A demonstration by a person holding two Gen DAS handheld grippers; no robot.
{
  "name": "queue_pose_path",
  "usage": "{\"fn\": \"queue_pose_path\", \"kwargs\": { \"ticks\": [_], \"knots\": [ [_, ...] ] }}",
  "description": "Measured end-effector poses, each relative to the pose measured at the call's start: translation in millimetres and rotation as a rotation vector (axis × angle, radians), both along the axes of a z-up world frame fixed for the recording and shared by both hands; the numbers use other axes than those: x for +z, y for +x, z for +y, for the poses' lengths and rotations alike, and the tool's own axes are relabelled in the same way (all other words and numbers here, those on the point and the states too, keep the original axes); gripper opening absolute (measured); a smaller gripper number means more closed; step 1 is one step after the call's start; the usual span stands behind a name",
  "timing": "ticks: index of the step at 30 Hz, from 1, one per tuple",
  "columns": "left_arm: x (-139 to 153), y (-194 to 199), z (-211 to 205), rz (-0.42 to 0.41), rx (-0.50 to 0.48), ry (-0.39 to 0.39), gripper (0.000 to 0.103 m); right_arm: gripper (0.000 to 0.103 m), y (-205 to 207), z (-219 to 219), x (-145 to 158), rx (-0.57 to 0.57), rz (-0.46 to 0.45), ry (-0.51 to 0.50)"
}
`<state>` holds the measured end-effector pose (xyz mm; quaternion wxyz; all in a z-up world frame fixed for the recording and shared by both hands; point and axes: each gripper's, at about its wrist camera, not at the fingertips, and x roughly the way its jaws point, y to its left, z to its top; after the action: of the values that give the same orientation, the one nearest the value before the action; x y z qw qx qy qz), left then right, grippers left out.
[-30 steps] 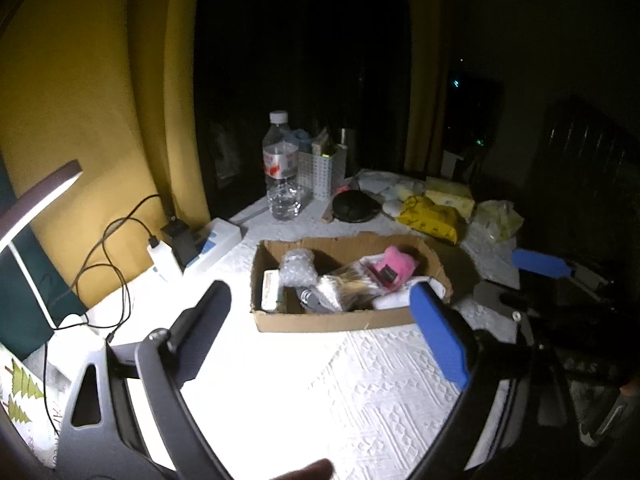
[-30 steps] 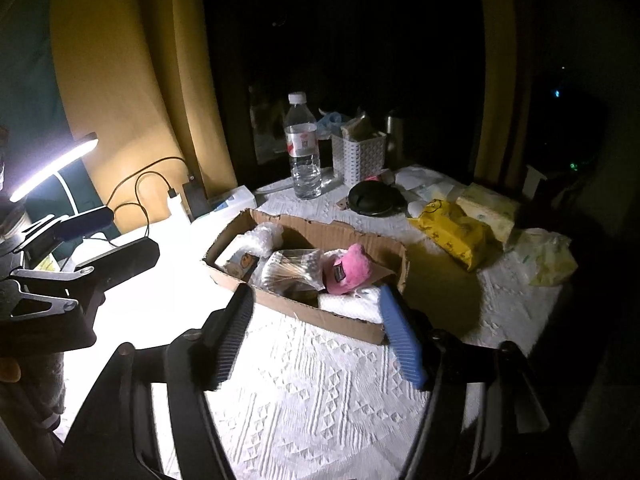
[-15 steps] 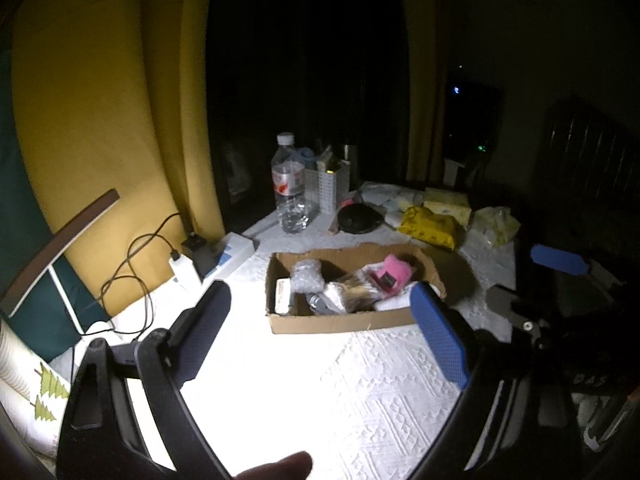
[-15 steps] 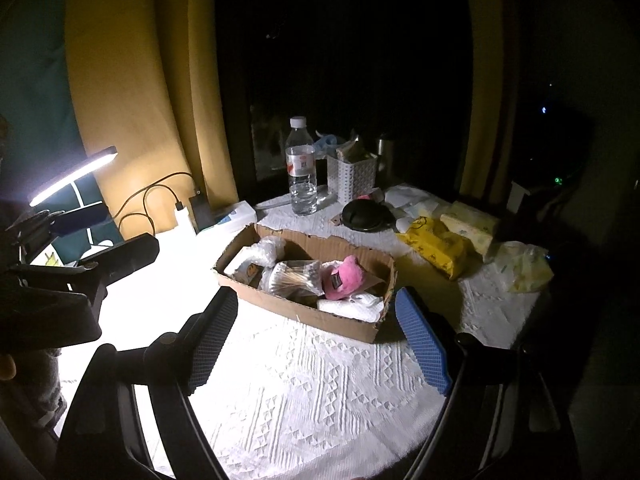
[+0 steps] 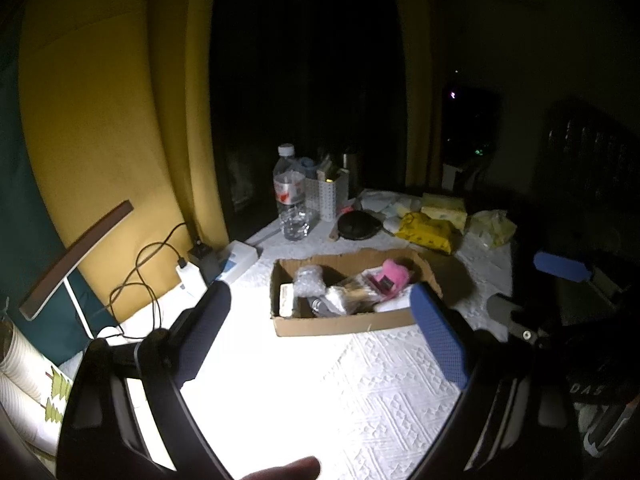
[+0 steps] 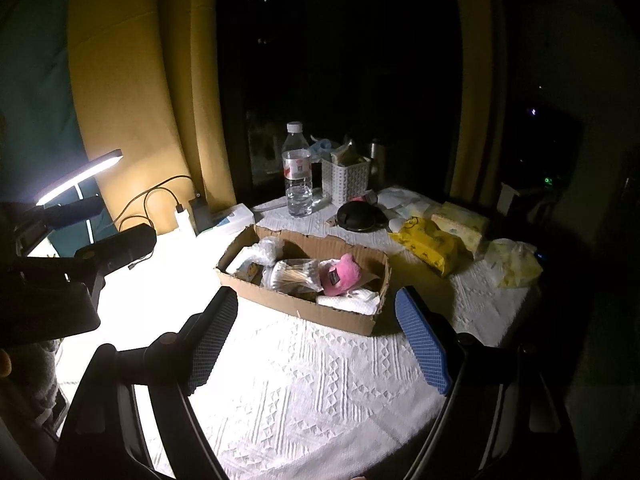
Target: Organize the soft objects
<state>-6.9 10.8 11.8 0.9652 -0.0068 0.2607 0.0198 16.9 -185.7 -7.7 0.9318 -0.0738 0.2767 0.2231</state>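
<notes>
At frame centre, a shallow brown cardboard box [image 6: 304, 280] of soft items sits on the white textured tabletop [image 6: 320, 392], both grippers empty with their fingers spread wide.

Left gripper [image 5: 320, 336] and right gripper [image 6: 316, 340] hover at lower frame, short of the box. Inside the box, a pink plush toy [image 6: 340, 276] lies right of centre, a folded white cloth [image 6: 352, 302] at the right end, a clear bag of cotton swabs [image 6: 292, 274] mid-box and a bubble-wrap bundle [image 6: 266, 250] at the left end. Behind, a clear plastic water bottle [image 6: 297, 170] stands beside a white perforated basket [image 6: 346, 180]; a yellow wipes pack [image 6: 428, 246] lies at right. A lit desk lamp [image 6: 80, 176] glows at upper left.
</notes>
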Motion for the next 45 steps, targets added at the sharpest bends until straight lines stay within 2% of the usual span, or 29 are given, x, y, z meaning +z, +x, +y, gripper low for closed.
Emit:
{"fn": "queue_pose_path", "kwargs": {
  "ticks": [45],
  "knots": [
    [-2.4, -2.1, -5.4, 0.009, -0.028, -0.009, 0.092, 0.084, 4.2, 1.8, -0.7, -0.018, -0.005, 0.007]
  ]
}}
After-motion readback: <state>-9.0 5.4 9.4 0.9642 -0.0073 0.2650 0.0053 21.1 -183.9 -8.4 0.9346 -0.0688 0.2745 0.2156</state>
